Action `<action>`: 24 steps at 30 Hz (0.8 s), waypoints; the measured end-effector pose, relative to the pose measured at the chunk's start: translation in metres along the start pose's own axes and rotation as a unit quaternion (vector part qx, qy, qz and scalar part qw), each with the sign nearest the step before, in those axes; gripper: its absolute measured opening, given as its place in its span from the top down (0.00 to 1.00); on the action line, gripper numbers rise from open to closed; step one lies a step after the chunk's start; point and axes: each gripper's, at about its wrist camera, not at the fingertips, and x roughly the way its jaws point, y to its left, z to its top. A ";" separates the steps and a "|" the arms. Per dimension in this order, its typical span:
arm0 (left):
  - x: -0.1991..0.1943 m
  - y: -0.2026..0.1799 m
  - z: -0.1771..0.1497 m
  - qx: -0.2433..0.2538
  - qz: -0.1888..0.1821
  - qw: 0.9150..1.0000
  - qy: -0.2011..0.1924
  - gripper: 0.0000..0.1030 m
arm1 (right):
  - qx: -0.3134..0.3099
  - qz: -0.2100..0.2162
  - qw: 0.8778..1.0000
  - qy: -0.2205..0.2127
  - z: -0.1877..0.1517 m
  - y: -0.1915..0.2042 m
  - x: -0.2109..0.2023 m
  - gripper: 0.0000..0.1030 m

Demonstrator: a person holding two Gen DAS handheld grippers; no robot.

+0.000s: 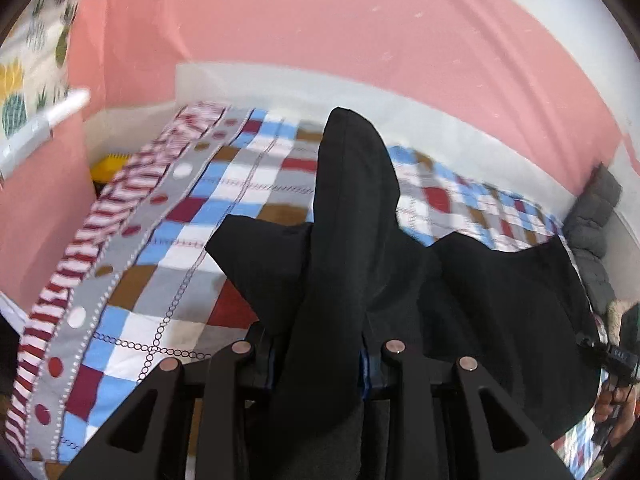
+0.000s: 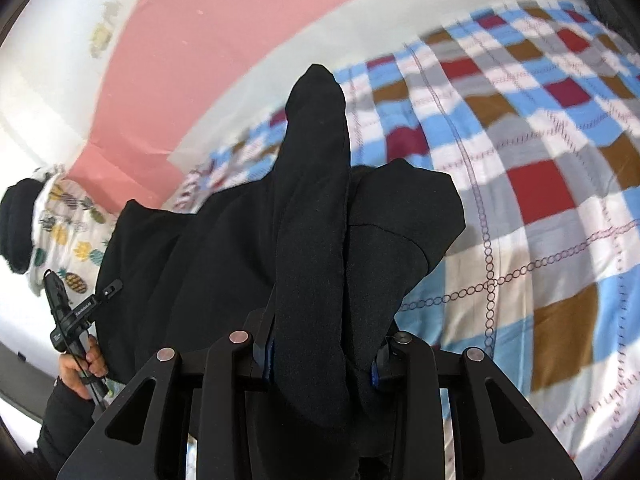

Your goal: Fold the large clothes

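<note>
Black garment point(image 1: 472, 292) carried over a bed, seen from both wrists. It hangs above the checked quilt point(image 1: 248, 184), its free hem trailing toward the quilt's middle, one pinched ridge of cloth rising out of each tool. The left tool point(image 1: 320, 356) is clamped narrow on one edge of the garment, the right tool point(image 2: 324, 356) clamped narrow on another; in each view blue pads show either side of the bunched fabric.

We judge the step to be bringing the held edge across for a fold. To do it well we would keep both tools level with each other and the span between them taut, lower toward the quilt together, and let go only once the cloth lies flat.

Hidden or unclear: the fingertips themselves are buried in cloth; the garment's kind, sleeves and collar cannot be told; how much of it rests on the quilt is uncertain. Motion blurs the quilt's far side beside the pink wall point(image 1: 320, 20). A hand point(image 2: 86, 364) grips the other tool's handle at the frame edge
</note>
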 end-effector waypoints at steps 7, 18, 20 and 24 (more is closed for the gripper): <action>0.069 0.040 -0.028 -0.031 0.027 0.998 0.048 0.63 | 0.043 -0.001 0.998 0.035 -0.013 -0.048 0.037 0.49; 0.054 0.056 -0.036 -0.059 0.021 0.997 0.042 0.44 | 0.035 -0.071 0.997 0.024 -0.010 -0.041 0.011 0.29; 0.038 0.055 -0.036 -0.057 0.031 0.997 0.027 0.45 | 0.014 -0.097 0.995 -0.001 -0.008 -0.032 -0.008 0.29; -0.001 0.048 -0.042 -0.046 0.055 0.997 -0.027 0.47 | -0.032 -0.118 0.991 -0.045 -0.009 -0.003 -0.035 0.31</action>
